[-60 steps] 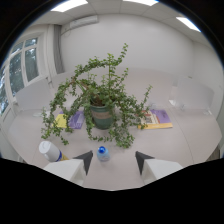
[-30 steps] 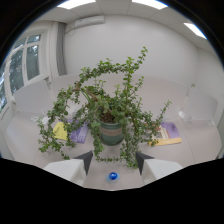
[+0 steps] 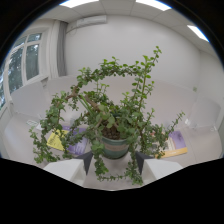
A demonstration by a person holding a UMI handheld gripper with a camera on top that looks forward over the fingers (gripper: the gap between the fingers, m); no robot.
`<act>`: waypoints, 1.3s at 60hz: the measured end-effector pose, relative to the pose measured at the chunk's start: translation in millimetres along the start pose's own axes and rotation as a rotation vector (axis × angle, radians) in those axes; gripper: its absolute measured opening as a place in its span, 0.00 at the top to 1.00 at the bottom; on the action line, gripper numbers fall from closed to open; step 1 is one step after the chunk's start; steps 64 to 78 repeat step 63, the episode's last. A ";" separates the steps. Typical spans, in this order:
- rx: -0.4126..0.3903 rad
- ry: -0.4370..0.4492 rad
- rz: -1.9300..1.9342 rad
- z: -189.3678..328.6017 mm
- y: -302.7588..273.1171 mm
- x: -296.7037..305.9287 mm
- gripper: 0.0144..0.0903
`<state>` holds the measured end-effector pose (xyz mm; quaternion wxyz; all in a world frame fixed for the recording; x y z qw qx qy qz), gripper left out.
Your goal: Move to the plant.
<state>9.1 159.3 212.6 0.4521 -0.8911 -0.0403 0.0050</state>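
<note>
Two dark-tipped white gripper (image 3: 114,163) fingers (image 3: 85,161) stand apart and open in the gripper view, holding nothing. Just ahead of them, centred between them, sits the bushy green plant in a green striped ceramic pot (image 3: 114,134) on the white table (image 3: 20,140), trailing stems drooping over both fingertips. Yellow and purple booklets (image 3: 172,143) lie beside the pot.

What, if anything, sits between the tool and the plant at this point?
Nothing visible does. The plant in its green pot stands just ahead of the open tool, its trailing stems hanging down between the fingers. The booklets lie on the table off to the sides, behind the foliage, not in the path.
</note>
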 end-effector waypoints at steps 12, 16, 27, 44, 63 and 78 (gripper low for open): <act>0.020 0.000 0.010 17.5 -9.4 -2.5 0.07; 0.018 -0.006 0.013 20.5 -9.9 -4.4 0.08; 0.011 -0.009 0.013 26.9 -9.0 -6.6 0.07; 0.001 -0.004 0.013 30.9 -7.2 -6.9 0.08; -0.005 -0.004 0.019 30.4 -4.4 -6.9 0.07; -0.005 -0.004 0.019 30.4 -4.4 -6.9 0.07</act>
